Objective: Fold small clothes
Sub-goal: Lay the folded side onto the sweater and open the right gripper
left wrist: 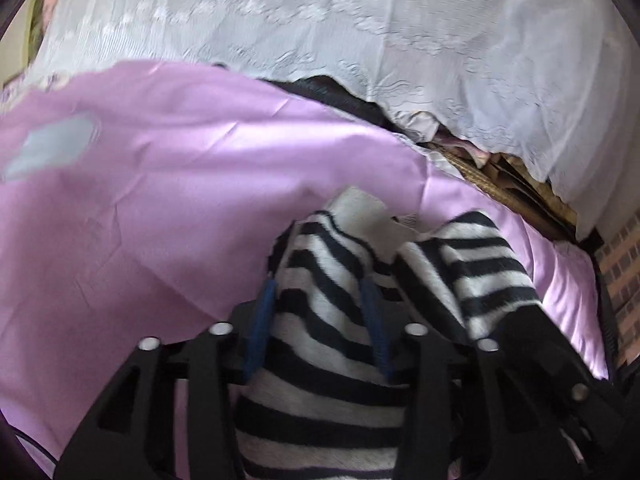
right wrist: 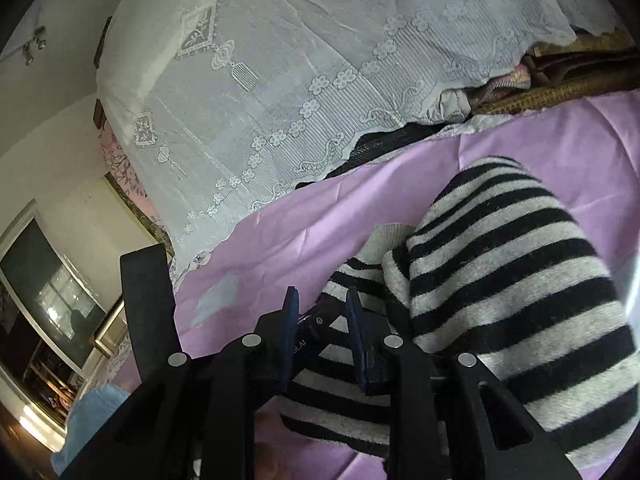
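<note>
On the purple sheet: striped top, bunched, pinched by my left tongs; right tongs spread.

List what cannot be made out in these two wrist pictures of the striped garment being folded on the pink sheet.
- Striped garment: its type and full outline; the bottom edge cuts it off in the left wrist view.
- Left claw: grip unclear; fabric fills the space between the pads.
- Right claw: black parts sit between its pads; grip unclear.
- Things under the lace cloth: mostly hidden.
- Grey patch on the pink sheet: blurred.
</note>
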A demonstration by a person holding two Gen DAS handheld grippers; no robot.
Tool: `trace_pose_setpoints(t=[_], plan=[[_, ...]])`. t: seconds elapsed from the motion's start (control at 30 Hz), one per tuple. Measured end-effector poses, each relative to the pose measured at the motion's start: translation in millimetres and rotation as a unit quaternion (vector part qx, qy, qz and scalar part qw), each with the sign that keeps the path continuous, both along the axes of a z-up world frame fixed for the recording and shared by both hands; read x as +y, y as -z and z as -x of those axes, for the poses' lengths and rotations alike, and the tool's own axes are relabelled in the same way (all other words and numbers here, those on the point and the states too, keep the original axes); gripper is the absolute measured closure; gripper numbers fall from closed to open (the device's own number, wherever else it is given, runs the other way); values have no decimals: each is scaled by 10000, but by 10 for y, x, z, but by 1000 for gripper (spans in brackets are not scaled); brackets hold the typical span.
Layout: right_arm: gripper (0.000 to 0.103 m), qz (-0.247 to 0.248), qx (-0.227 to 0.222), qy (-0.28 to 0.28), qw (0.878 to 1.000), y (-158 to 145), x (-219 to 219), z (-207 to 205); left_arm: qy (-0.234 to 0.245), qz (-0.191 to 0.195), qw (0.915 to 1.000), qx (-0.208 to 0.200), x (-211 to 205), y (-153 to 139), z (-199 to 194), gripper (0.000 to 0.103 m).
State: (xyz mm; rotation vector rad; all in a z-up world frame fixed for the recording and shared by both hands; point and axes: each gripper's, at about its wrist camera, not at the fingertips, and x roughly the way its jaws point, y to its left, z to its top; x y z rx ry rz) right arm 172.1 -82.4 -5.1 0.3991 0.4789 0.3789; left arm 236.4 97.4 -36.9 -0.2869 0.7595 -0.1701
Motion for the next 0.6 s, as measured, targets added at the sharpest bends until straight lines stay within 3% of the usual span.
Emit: trace_pose_setpoints(t=[0.03, 0.1, 0.2, 0.33, 0.6], plan=[[71, 264, -124, -2, 9996, -30, -28, 96, 33, -22, 10000, 15, -20, 1, 15, 47], [53, 979, -386, 42, 9944, -42, -69, 342, 99, -85, 9999, 112, -84, 37, 25, 46], [45, 2120, -641, 139, 9751, 102, -63, 665, 126, -181, 9996, 178, -131, 63, 11, 43], [45, 3367, -868, 121, 9375, 347, 130, 849, 50, -141, 9995, 269, -57, 51, 22, 40], [45, 4883, -1261, 365, 8628, 541, 455, 906, -194, -314, 9982, 483, 203, 81, 50, 36]])
